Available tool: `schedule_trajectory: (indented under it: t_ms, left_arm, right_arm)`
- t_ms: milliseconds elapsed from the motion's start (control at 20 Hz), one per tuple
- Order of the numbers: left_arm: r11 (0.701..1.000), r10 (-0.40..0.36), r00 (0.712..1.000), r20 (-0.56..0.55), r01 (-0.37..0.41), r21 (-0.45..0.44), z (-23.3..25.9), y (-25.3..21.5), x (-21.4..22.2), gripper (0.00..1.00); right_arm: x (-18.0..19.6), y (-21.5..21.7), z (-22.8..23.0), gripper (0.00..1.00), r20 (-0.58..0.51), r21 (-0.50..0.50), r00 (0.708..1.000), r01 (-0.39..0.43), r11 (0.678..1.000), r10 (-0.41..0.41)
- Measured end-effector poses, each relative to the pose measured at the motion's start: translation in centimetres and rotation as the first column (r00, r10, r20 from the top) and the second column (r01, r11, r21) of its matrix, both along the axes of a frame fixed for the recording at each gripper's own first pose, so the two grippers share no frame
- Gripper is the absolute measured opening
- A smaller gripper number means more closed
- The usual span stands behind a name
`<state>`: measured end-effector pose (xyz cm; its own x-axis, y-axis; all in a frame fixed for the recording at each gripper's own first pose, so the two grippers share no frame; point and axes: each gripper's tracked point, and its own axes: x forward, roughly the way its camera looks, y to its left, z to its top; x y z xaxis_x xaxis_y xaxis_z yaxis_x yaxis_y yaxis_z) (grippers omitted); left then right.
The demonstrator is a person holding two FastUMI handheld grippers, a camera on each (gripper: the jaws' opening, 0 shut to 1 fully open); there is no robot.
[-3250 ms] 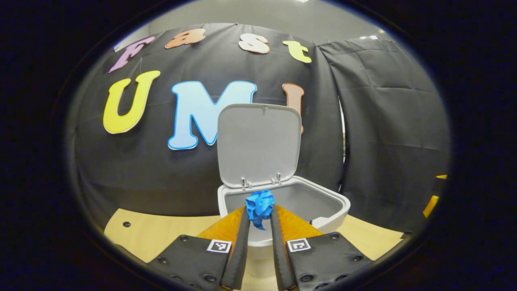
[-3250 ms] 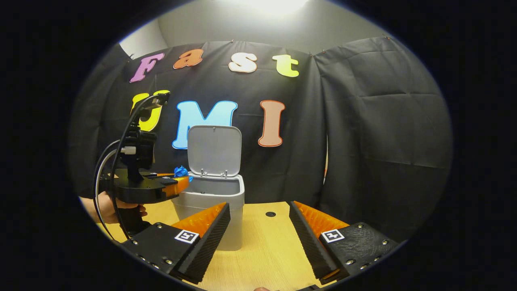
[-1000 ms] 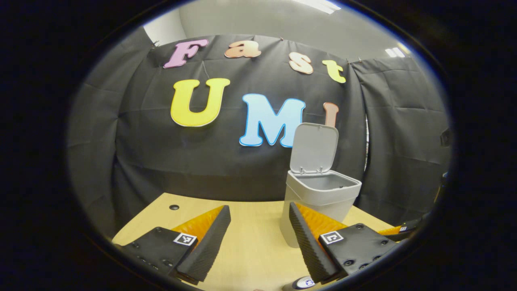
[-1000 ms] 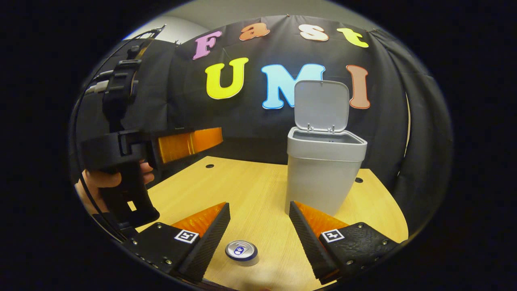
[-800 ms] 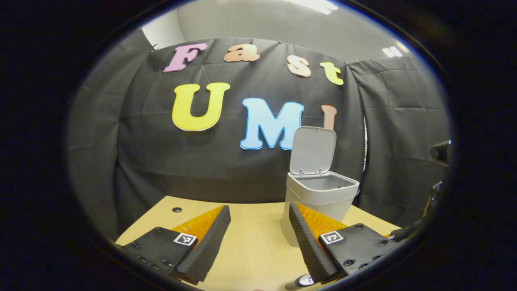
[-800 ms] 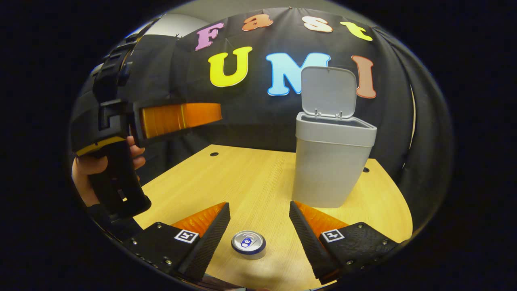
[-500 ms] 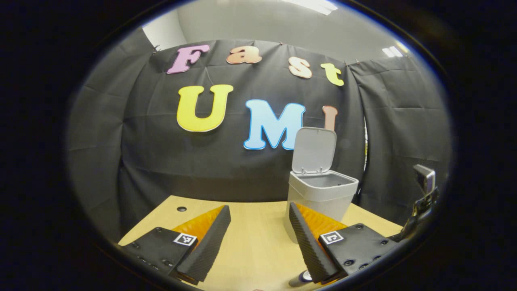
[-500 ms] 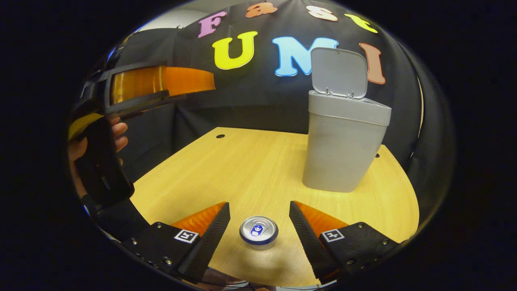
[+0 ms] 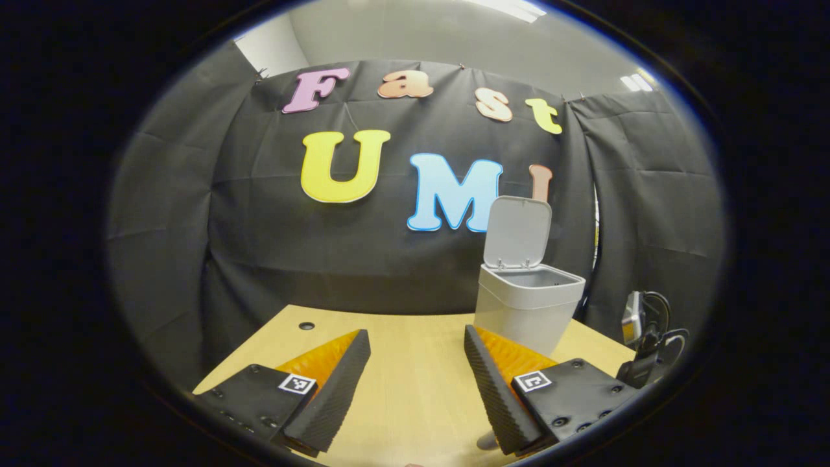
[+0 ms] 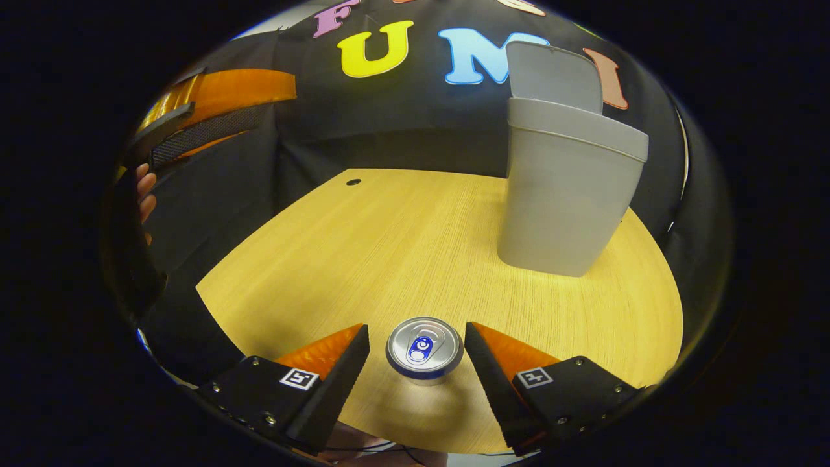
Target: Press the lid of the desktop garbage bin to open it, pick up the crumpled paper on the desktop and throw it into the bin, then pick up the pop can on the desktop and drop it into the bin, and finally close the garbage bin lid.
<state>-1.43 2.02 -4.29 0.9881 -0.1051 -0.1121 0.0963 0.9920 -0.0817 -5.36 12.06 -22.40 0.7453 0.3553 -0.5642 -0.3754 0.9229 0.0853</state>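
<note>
pop can (image 10: 424, 349) upright on desk (image 10: 402, 240) btwn wide right gripper (image 10: 417, 357) fingers, left gripper (image 9: 417, 383) wide, bin (image 10: 570, 188) lid up

worktop (image 10: 389, 246): light wood grain, rounded edge, small dark hole near its far side | wall (image 9: 259, 259): black cloth, creased, hung ahead of the hand-held gripper | ceiling (image 9: 415, 32): pale grey, bright light strip (image 9: 512, 8) overhead
</note>
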Motion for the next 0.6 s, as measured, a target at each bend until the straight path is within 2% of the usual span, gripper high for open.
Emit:
schedule_trajectory:
  t_ms: [600]
  left_arm:
    - [1.000,-0.007,0.999,-0.037,0.006,-0.015,-1.8,-0.3,1.0,0.95]
  right_arm:
    - [0.3,-0.1,-2.3,0.95,-0.075,-0.044,0.997,-0.002,0.999,-0.001]
